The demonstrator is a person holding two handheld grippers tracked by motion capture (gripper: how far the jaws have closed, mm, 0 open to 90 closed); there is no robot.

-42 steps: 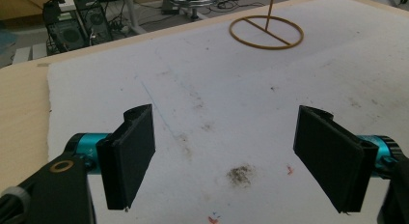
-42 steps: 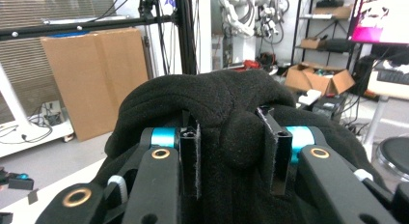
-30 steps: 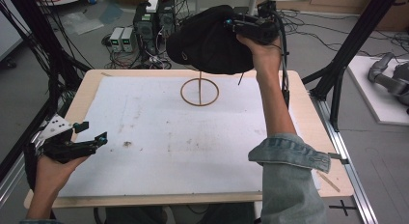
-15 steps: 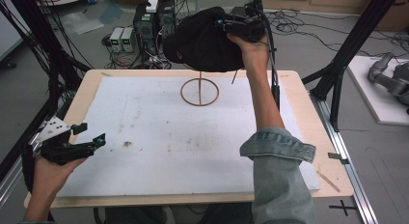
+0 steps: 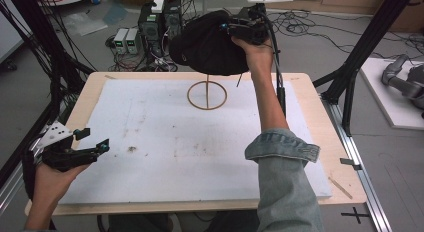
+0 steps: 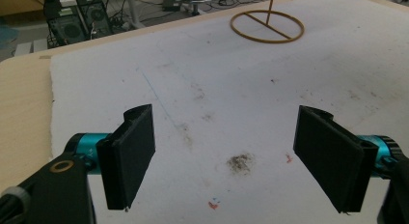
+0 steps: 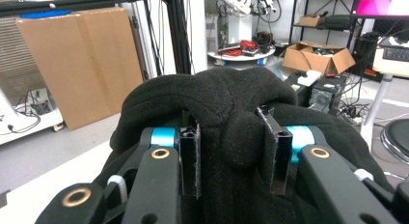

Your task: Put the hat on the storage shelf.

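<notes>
A black fleece hat (image 5: 210, 42) hangs in the air above the far edge of the table, over a wooden ring stand with an upright post (image 5: 206, 94). My right gripper (image 5: 235, 28) is shut on a fold of the black fleece hat (image 7: 231, 118); in the right gripper view the jaws (image 7: 230, 154) pinch the fabric between them. My left gripper (image 5: 92, 141) hovers at the near left of the white board, open, with nothing between its wide-spread jaws (image 6: 224, 161). The ring stand (image 6: 266, 26) lies far ahead of it.
A white foam board (image 5: 190, 142) covers most of the wooden table (image 5: 305, 92). Black frame posts (image 5: 370, 37) stand at the sides. Computers and cables (image 5: 150, 27) sit on the floor beyond the table. Cardboard boxes (image 7: 316, 57) are in the background.
My right gripper has carried the hat leftward and a little farther, so it now hangs over the ring stand's post. The left gripper has stayed put, open.
</notes>
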